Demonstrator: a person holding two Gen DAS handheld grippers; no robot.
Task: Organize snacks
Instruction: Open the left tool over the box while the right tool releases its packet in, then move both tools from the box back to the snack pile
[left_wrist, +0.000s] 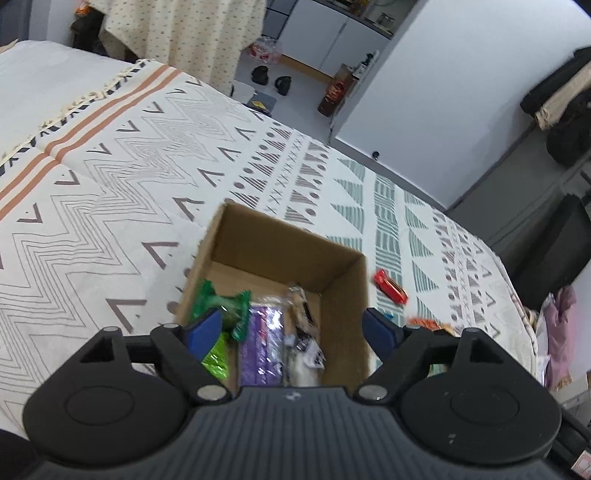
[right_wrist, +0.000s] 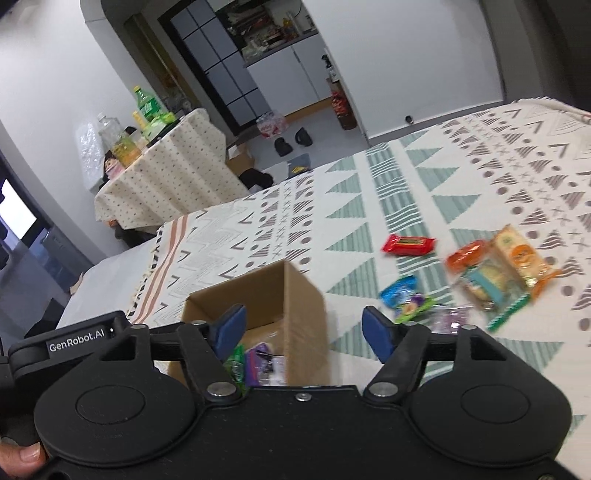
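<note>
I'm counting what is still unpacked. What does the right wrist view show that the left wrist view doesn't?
Only the right wrist view shows the loose pile: orange packets, a blue packet, a clear wrapped snack. Only the left shows the box floor, with a purple packet and green packets. Both show the cardboard box and the red packet beside it.

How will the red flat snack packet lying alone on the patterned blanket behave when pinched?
The red flat snack packet looks like glossy film, so probably slippery and crinkly. It seems thin and light, likely to slide on the blanket if nudged. Being flat, it should not roll.
</note>
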